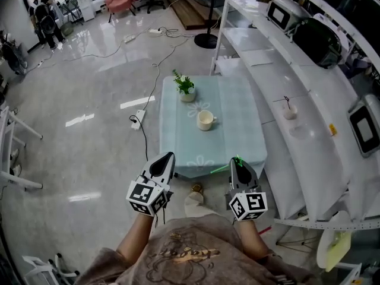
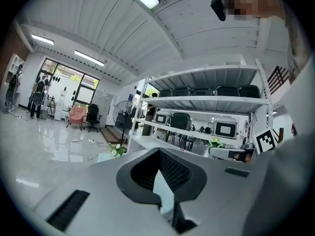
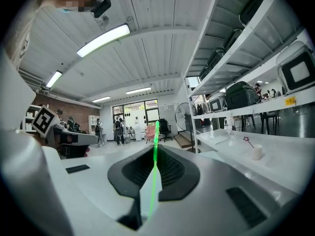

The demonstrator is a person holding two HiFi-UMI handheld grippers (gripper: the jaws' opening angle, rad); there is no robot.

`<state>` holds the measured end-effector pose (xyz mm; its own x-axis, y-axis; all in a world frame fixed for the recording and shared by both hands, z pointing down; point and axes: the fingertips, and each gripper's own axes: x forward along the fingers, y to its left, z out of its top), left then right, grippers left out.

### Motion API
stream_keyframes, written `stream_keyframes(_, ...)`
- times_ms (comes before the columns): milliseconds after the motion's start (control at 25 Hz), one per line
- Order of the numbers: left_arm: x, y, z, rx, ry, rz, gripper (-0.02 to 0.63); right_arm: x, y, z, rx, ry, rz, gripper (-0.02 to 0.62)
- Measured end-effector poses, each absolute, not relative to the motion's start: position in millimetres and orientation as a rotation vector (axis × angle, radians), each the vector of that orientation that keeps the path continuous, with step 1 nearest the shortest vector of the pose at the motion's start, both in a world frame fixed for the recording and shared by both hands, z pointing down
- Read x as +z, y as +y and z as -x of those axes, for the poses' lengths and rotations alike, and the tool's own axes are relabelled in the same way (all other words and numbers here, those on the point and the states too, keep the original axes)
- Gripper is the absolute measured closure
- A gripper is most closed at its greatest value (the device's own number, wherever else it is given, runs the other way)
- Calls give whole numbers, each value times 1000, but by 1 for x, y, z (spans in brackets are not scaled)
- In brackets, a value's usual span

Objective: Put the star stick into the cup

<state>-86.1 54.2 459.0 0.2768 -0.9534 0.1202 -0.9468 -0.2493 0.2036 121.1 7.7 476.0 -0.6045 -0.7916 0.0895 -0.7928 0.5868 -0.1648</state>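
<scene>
Green plastic star stick (image 3: pixel 155 171) pinched in rt tool (image 1: pixel 240 162), length pointing left; cream cup (image 1: pixel 205 120) ahead, slightly left.

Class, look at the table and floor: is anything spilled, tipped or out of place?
Nothing on the table is spilled: the cup and potted plant stand upright. One oddity: a power strip and cable lie loose on the floor beside it.
</scene>
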Motion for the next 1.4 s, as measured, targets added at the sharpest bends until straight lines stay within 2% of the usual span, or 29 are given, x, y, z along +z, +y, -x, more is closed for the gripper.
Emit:
stream_keyframes(640, 443, -87, 94, -27, -1780, -2283, 584, 455, -143, -98, 315, -2855, -1332, 578)
stream_keyframes(1400, 451, -165, 117, -4, -1595, -2391, 584, 443, -208, -72, 274, -2804, -1515, 578)
